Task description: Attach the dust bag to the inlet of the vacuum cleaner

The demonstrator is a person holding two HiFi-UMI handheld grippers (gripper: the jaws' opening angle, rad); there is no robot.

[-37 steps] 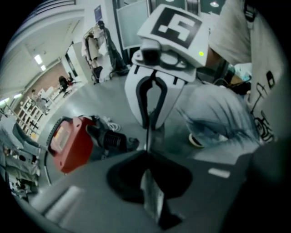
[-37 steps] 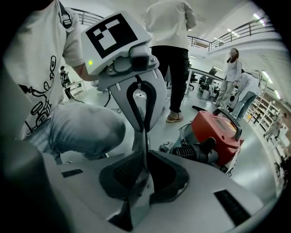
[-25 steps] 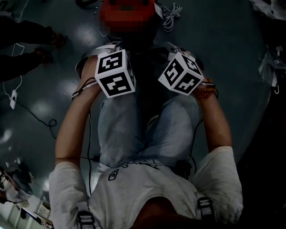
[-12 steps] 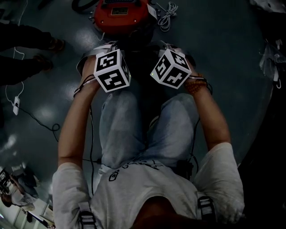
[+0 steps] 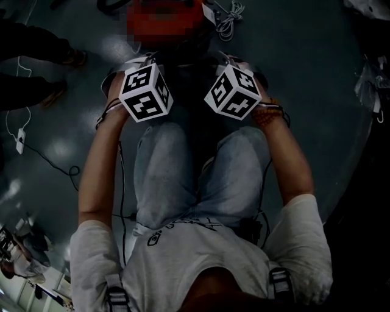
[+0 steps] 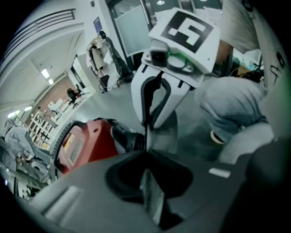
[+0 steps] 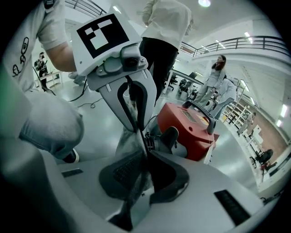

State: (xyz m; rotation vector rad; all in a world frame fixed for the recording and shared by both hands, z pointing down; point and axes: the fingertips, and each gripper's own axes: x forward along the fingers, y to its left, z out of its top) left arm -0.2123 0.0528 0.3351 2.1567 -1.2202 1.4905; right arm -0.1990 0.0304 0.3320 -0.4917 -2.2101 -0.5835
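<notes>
The red vacuum cleaner [image 6: 86, 141] lies on the floor ahead, its black inlet [image 7: 168, 139] pointing toward me. Each gripper grips an edge of the grey dust bag [image 7: 132, 141], which hangs between them just in front of the inlet. My left gripper [image 6: 146, 154] is shut on a thin grey fold of the bag [image 6: 152, 200]. My right gripper [image 7: 146, 154] is shut on the bag's cloth. In the head view only the two marker cubes [image 5: 143, 91] [image 5: 234, 91] show, side by side below the vacuum cleaner [image 5: 164, 18]; the bag is lost in the dark there.
My knees in jeans [image 5: 183, 177] sit right behind the grippers. A bystander's shoes [image 5: 67, 58] stand at the upper left, with cables [image 5: 36, 152] on the floor. A white cord [image 5: 228, 18] lies beside the vacuum. People [image 7: 218, 77] stand in the hall behind.
Both grippers have moved together a little forward and down toward the vacuum cleaner, keeping their grip on the bag.
</notes>
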